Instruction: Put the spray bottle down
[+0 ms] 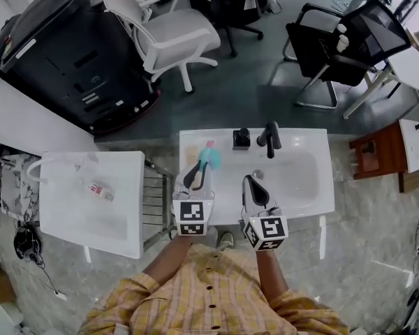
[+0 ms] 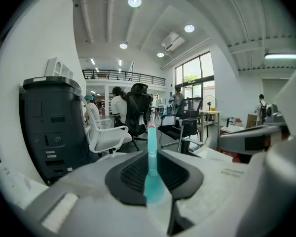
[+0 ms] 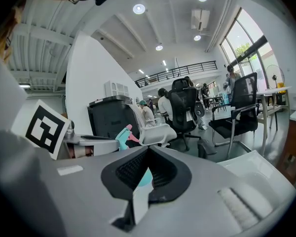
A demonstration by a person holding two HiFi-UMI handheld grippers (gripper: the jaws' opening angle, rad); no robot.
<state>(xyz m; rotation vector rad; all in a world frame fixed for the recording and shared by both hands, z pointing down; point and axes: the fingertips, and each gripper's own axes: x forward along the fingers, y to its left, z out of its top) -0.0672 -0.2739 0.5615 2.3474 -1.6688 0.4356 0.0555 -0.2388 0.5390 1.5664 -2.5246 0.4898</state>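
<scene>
The spray bottle (image 1: 209, 157) has a teal head and a pink trigger. My left gripper (image 1: 196, 176) is shut on it and holds it over the left end of the white sink (image 1: 309, 187). In the left gripper view the teal bottle (image 2: 152, 168) stands upright between the black pads (image 2: 128, 174), pink tip on top. My right gripper (image 1: 255, 189) hangs just to the right, over the basin, jaws together and holding nothing. In the right gripper view its pads (image 3: 160, 174) meet, and the bottle's head (image 3: 124, 137) shows to the left beyond them.
A black faucet (image 1: 269, 138) and a black dispenser (image 1: 241, 139) stand at the sink's back rim. A white table (image 1: 119, 222) with a clear bottle (image 1: 99, 188) sits to the left, past a metal rack (image 1: 157, 197). Office chairs (image 1: 176, 37) and a large black machine (image 1: 63, 54) lie beyond.
</scene>
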